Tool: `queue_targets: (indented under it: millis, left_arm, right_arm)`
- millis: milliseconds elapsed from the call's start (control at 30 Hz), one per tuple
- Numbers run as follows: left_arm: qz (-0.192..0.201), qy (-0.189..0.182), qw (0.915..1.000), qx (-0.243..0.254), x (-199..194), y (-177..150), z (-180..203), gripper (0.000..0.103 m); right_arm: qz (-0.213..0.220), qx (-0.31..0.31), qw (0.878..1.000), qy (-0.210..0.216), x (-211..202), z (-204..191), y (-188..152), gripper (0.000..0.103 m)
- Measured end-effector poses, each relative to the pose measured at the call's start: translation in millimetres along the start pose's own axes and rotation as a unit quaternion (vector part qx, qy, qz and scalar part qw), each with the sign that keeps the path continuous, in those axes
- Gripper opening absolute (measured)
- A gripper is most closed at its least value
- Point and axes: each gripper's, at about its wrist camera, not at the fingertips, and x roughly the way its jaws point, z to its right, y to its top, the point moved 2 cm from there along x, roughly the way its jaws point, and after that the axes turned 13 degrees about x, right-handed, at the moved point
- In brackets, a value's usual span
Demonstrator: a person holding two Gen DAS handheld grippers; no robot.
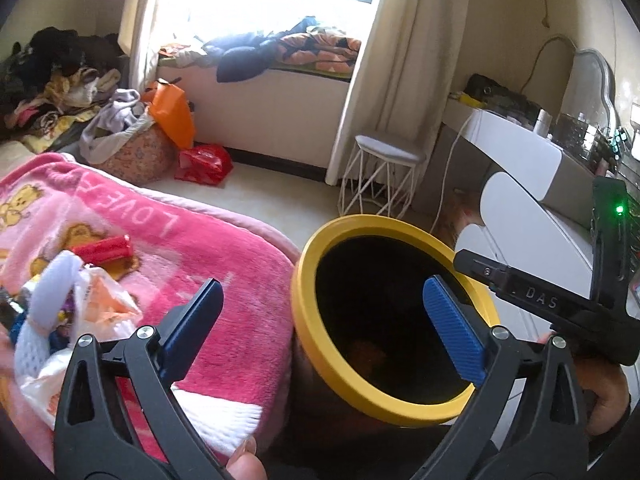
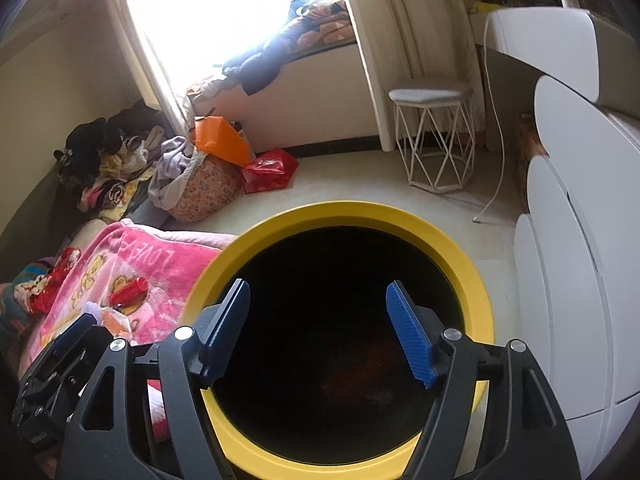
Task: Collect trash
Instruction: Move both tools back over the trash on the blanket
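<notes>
Trash bin (image 2: 472, 280) gapes beneath both empty, wide-open jaws; only the left view shows a white bag (image 1: 60, 320).

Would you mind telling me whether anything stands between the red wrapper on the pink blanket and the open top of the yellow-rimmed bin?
Nothing visible does. The red wrapper lies on the pink blanket, and bare blanket runs from it to the yellow-rimmed bin beside the bed. The bin's mouth is uncovered; only the open right gripper hangs over it, holding nothing.

Left gripper (image 1: 320, 312) and right gripper (image 2: 318, 330) both gape, seemingly empty.
</notes>
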Motion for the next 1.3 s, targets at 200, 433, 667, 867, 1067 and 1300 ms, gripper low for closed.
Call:
queue_targets:
  millis: [200,433,667,867,1067,1300]
  left_arm:
    - [0.017,0.025,0.9995,-0.002,-17,0,-12,0.092]
    - [0.030,0.053,0.9979,-0.023,-36,-3,-34,0.092]
    - [0.043,0.072,0.9952,-0.050,-55,-8,-56,0.092]
    - [0.050,0.090,0.9925,-0.067,-69,-12,-77,0.092]
    - [0.053,0.109,0.9893,-0.081,-79,-17,-94,0.092]
    - [0.052,0.130,0.9852,-0.099,-92,-27,-117,0.092]
  right_arm:
    - [0.011,-0.029,0.999,0.021,-8,-26,-4,0.071]
    - [0.011,-0.064,0.997,0.047,-12,-55,-13,0.073]
    - [0.013,-0.093,0.993,0.073,-16,-84,-26,0.074]
    - [0.010,-0.123,0.988,0.094,-19,-109,-40,0.076]
    - [0.004,-0.150,0.983,0.110,-20,-129,-54,0.076]
    - [-0.003,-0.185,0.974,0.128,-22,-151,-74,0.076]
